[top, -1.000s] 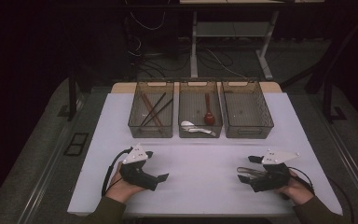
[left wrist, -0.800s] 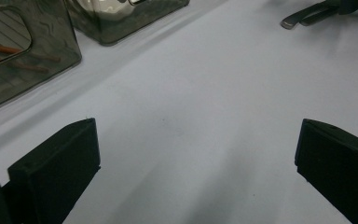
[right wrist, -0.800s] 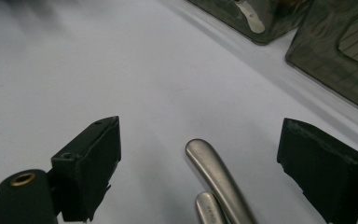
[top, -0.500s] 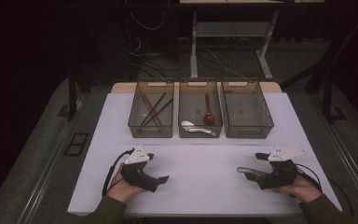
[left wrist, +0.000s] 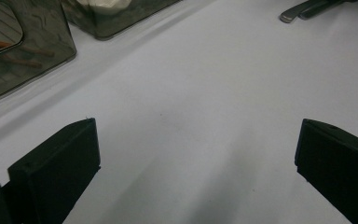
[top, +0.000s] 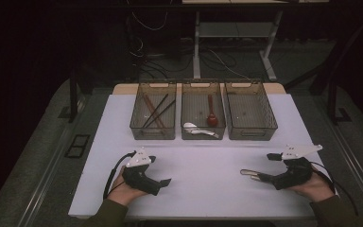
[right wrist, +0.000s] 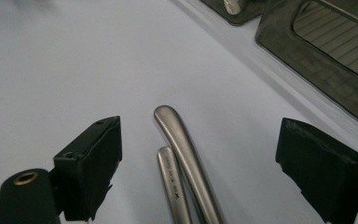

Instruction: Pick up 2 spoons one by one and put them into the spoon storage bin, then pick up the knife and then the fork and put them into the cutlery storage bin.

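Two brushed-metal utensil handles [right wrist: 182, 140] lie side by side on the white table [top: 208, 156], with their rounded ends pointing away from my right gripper [right wrist: 198, 126]. Its jaws stand wide open on either side of them and touch neither. The high view has those metal handles [top: 248, 172] poking out left of the right gripper [top: 264, 177] at the table's front right. At the front left my left gripper [top: 163, 181] rests in a hand. In its own view the left gripper [left wrist: 198, 126] is open over bare tabletop, and the metal handles [left wrist: 303, 10] show far off.
Three smoky clear bins stand in a row at the back. The left bin [top: 137, 124] holds chopsticks [top: 155, 111]. A red spoon [top: 211, 116] and a white spoon [top: 191, 126] lie in the middle bin [top: 202, 137]. The right bin [top: 251, 113] looks empty.
My right gripper has slid a little to the right, so more of the metal handles shows in front of it. The left gripper has hardly moved.
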Demonstrator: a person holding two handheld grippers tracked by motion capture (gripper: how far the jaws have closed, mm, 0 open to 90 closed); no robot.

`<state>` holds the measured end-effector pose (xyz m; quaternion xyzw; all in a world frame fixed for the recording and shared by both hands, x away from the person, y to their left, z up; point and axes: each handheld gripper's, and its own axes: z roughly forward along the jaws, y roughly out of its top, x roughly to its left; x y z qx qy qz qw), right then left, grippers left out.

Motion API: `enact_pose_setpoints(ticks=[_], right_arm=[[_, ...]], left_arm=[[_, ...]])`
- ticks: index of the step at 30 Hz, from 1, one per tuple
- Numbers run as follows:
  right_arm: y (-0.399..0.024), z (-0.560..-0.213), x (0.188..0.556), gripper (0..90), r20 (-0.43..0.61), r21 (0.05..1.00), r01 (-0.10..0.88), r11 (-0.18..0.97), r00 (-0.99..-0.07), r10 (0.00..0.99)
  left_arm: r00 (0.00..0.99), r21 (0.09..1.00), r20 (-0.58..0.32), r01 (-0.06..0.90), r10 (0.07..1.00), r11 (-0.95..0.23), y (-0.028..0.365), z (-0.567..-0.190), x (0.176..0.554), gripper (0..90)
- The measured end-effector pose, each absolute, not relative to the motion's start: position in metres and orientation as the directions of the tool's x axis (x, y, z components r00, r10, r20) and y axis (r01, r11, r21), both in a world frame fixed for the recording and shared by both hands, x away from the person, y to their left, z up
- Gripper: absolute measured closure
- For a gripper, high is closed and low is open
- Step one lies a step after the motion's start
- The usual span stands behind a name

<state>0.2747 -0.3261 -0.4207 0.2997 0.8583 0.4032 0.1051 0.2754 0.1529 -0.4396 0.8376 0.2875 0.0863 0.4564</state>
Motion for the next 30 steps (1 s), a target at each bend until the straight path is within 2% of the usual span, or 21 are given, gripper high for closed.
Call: enact_pose_setpoints(ticks=[9,18,30], right_arm=[[-0.343,-0.417,0.278,17.2,0.054,0.733,0.456,0.504,-0.778,0.626],[-0.359,-0.410,0.285,34.8,0.056,0.712,0.471,0.521,-0.777,0.627],[-0.353,-0.408,0.287,53.7,0.040,0.609,0.462,0.645,-0.830,0.557]], left_arm=[[0.823,0.813,-0.120,0.402,0.555,-0.422,0.153,-0.440,0.276,0.0],[0.822,0.813,-0.123,0.405,0.556,-0.418,0.152,-0.440,0.275,0.0],[0.826,0.810,-0.121,0.403,0.551,-0.426,0.151,-0.441,0.276,0.0]])
